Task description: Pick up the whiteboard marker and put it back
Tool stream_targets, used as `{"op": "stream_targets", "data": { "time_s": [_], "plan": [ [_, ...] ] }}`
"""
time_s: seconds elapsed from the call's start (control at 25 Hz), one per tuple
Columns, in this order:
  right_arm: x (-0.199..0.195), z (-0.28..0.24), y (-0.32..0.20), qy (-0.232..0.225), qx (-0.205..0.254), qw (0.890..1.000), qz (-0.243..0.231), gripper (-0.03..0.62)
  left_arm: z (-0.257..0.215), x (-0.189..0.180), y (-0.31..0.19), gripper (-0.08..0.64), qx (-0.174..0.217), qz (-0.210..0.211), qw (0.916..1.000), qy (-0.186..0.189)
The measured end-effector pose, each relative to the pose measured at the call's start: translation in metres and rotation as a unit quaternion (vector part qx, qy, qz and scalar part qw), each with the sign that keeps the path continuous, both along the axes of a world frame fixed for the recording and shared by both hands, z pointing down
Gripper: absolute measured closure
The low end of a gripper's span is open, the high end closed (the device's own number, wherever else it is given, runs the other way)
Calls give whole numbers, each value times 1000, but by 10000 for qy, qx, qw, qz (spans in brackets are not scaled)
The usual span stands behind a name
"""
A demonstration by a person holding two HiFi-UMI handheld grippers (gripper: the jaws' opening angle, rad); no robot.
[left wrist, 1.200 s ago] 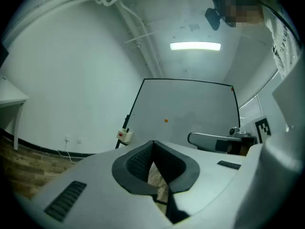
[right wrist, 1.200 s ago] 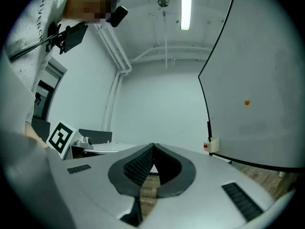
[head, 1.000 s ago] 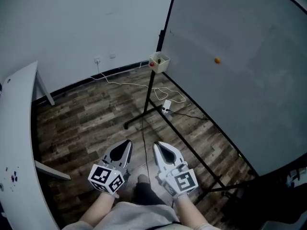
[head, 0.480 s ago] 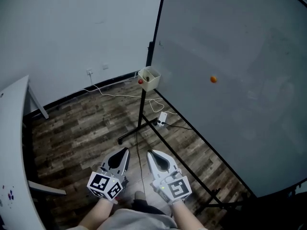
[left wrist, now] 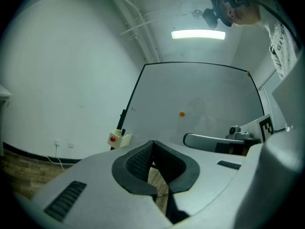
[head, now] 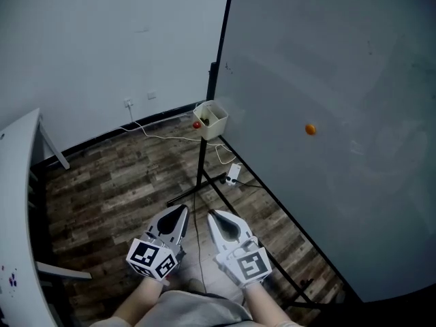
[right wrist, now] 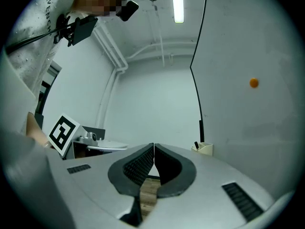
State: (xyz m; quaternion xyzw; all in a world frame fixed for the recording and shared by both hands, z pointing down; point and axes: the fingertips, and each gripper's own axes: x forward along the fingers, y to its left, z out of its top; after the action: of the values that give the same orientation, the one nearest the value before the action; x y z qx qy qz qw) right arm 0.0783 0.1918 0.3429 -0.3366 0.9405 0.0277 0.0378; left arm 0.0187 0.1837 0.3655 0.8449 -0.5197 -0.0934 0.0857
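Note:
A cream holder box [head: 212,119] hangs on the left edge of the whiteboard [head: 327,80]. A dark marker [left wrist: 122,131] stands upright in it, beside a red round thing [left wrist: 113,139]. The marker [right wrist: 196,145] and the box [right wrist: 205,149] also show small in the right gripper view. My left gripper [head: 182,209] and right gripper [head: 212,215] are held side by side above the floor, well short of the box and pointing toward it. Both have their jaws shut with nothing between them [left wrist: 153,142] [right wrist: 154,146].
The whiteboard's black stand legs [head: 197,189] spread over the wooden floor ahead. A white power strip [head: 234,173] and white cable [head: 170,137] lie near them. An orange magnet [head: 310,129] sticks to the board. A white table [head: 13,203] runs along the left.
Both grippers have been carried forward together toward the whiteboard stand and the box, which now look nearer. Their jaws stay shut.

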Motion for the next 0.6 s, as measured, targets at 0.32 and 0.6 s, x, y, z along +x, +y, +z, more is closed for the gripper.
{"op": "stream_targets", "data": {
  "time_s": [0.32, 0.6],
  "plan": [
    [-19, -5, -21, -40, 155, 9992, -370, 572, -12, -3, -25, 545, 174, 12, 9998, -87],
    [-24, -7, -26, -47, 228, 9986, -466, 572, -13, 2, -37, 545, 235, -8, 9996, -172]
  ]
}}
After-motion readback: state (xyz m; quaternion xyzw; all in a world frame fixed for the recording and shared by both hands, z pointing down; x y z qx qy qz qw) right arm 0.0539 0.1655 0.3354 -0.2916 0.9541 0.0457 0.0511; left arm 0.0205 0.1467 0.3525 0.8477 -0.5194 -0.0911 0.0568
